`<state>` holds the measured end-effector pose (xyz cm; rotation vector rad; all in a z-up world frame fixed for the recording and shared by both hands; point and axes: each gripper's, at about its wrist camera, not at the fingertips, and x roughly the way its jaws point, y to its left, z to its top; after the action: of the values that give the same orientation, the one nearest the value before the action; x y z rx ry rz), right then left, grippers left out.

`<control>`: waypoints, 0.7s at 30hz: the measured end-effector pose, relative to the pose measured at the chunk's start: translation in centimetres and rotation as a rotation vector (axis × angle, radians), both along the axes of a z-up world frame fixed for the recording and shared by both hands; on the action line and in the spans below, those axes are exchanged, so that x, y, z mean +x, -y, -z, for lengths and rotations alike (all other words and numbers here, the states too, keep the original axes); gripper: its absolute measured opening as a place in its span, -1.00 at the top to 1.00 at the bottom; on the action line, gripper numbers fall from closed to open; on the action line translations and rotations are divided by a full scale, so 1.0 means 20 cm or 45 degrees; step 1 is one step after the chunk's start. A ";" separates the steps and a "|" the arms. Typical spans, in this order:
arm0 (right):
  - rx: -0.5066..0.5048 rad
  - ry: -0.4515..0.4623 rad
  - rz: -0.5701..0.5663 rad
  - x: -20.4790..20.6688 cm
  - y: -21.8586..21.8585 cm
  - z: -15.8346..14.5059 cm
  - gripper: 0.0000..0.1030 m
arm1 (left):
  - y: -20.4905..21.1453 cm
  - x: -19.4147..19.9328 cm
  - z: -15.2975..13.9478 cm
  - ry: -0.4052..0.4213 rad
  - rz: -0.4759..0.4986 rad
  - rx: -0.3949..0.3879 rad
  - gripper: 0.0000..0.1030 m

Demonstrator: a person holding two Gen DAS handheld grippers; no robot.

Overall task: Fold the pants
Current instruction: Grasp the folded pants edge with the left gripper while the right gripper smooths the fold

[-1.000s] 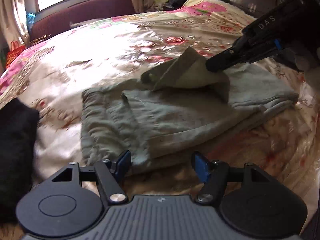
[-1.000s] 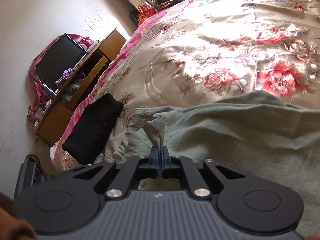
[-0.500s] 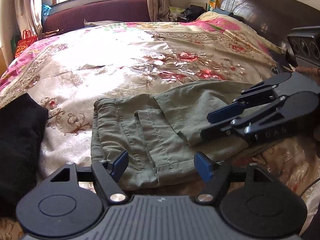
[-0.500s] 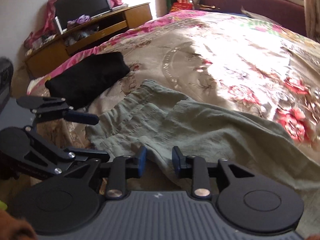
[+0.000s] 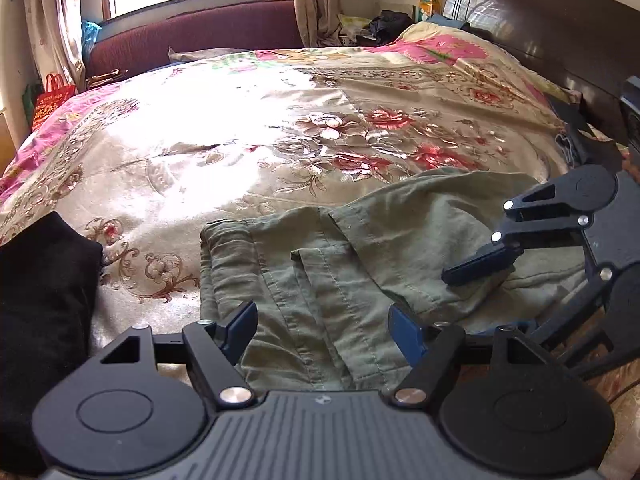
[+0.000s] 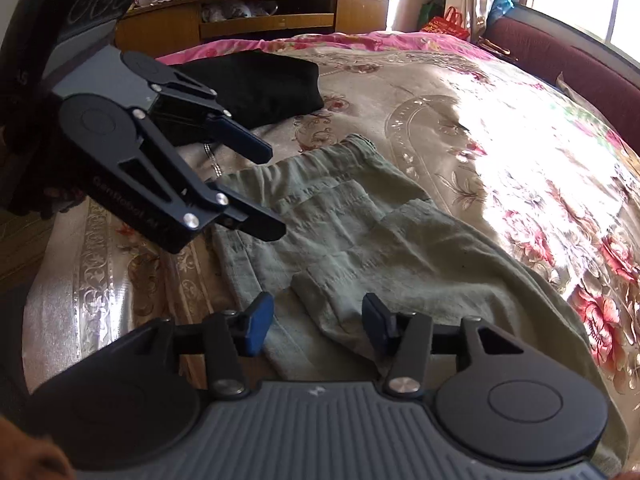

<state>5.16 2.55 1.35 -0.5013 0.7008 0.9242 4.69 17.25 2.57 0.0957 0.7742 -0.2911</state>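
Note:
Olive green pants (image 5: 360,264) lie folded over on the floral bedspread (image 5: 240,128), waistband to the left. They also show in the right wrist view (image 6: 360,240). My left gripper (image 5: 323,330) is open and empty, just above the near edge of the pants. It shows in the right wrist view (image 6: 272,188) at the left, open, over the waistband end. My right gripper (image 6: 314,322) is open and empty above the pants' near edge. It shows in the left wrist view (image 5: 480,260) at the right, open, hovering over the cloth.
A folded black garment (image 5: 40,300) lies at the bed's near left corner, also in the right wrist view (image 6: 260,84). A dark headboard (image 5: 540,32) is at the right, a maroon sofa (image 5: 192,36) under the window. A wooden TV stand (image 6: 260,20) stands beyond the bed.
My right gripper let go of the pants leg it held lifted, laid it flat on the pants, opened and drew back. My left gripper stayed open, tilting up slightly.

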 end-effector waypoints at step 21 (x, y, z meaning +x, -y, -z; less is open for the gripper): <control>0.469 -0.370 0.287 0.20 0.12 -0.19 0.89 | -0.01 0.35 0.02 -0.110 -0.002 -0.173 0.55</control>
<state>9.17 0.15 5.23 0.0406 0.8083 0.8948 11.60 17.40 2.17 -0.0461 0.8379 -0.3469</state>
